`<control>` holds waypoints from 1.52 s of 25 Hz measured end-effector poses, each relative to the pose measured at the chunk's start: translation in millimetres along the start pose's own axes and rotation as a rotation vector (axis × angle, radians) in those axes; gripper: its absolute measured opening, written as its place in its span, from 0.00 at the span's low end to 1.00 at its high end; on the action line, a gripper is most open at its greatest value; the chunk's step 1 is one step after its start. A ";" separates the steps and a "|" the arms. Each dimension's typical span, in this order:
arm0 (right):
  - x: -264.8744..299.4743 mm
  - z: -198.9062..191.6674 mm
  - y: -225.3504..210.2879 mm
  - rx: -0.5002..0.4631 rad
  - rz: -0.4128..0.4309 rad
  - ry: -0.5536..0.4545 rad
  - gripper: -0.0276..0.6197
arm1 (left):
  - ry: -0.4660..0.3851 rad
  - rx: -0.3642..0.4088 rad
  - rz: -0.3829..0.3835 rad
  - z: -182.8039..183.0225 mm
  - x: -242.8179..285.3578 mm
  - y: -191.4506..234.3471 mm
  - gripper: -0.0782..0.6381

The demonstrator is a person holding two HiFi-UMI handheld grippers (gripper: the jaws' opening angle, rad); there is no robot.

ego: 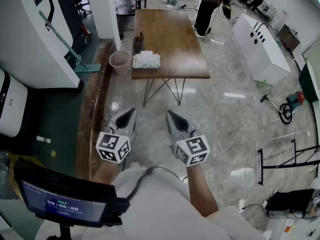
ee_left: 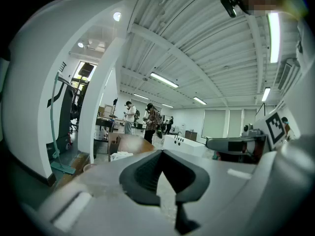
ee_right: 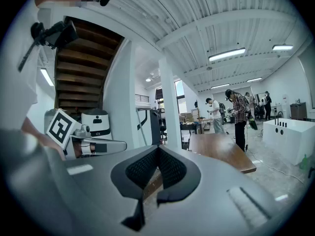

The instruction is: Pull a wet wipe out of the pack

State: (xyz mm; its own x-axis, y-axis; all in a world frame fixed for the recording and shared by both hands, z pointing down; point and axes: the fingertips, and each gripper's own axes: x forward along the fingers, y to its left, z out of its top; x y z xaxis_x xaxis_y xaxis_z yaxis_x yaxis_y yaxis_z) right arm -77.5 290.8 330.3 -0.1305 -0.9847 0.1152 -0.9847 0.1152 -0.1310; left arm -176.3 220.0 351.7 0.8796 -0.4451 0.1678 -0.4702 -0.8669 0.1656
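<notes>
The left gripper (ego: 130,112) has its jaws closed tip to tip with nothing between them; the left gripper view confirms that the pads meet and the gap behind them is empty. The right gripper (ego: 170,115) is in the same condition: jaws together, nothing held. Both grippers are held side by side in front of the person, above bare floor (ego: 220,134) and well apart from the table (ego: 172,39). The pack of wet wipes (ego: 146,60) lies near the front left corner of the table, just in front of a small brown holder (ego: 138,43). No wipe can be made out standing up from the pack, and neither gripper is near it. Judged from this, the task is not yet begun: the approach, the steadying of the pack, the grip on a wipe and the pull all remain. The table has a brown wooden top on thin metal legs. A pink bin (ego: 119,62) stands on the floor just beside its left edge. The floor is polished grey concrete with cables lying across it. White columns, a white cabinet (ego: 260,49) and people standing at the far end fill the rest of the room
</notes>
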 end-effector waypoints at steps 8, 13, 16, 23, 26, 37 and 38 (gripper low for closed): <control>-4.1 -6.9 -13.8 0.012 0.007 0.021 0.05 | -0.001 0.018 0.021 2.2 8.0 -8.6 0.11; -7.3 -8.4 -21.9 0.026 0.044 0.019 0.05 | 0.003 0.018 0.040 -1.4 14.1 -18.9 0.11; -12.3 -11.5 -26.5 0.029 0.067 0.024 0.05 | 0.004 0.021 0.055 -2.8 17.1 -28.0 0.11; -31.9 -21.3 -38.0 0.062 0.117 0.038 0.05 | 0.025 -0.001 0.104 -14.8 16.5 -49.6 0.11; -35.8 -27.4 -43.1 0.071 0.125 0.045 0.06 | 0.028 0.010 0.104 -18.9 16.6 -56.2 0.11; -52.9 -35.7 -61.7 0.086 0.121 0.044 0.06 | 0.048 0.029 0.112 -31.5 22.4 -71.4 0.11; -51.7 -35.4 -63.7 0.085 0.120 0.045 0.06 | 0.047 0.027 0.113 -31.4 24.1 -69.9 0.11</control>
State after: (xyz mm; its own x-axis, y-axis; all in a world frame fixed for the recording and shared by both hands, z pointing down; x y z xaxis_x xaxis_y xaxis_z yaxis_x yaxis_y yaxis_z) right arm -12.1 339.0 367.5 -0.2536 -0.9575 0.1372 -0.9486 0.2184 -0.2292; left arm -124.5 276.9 374.7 0.8166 -0.5297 0.2292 -0.5634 -0.8178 0.1174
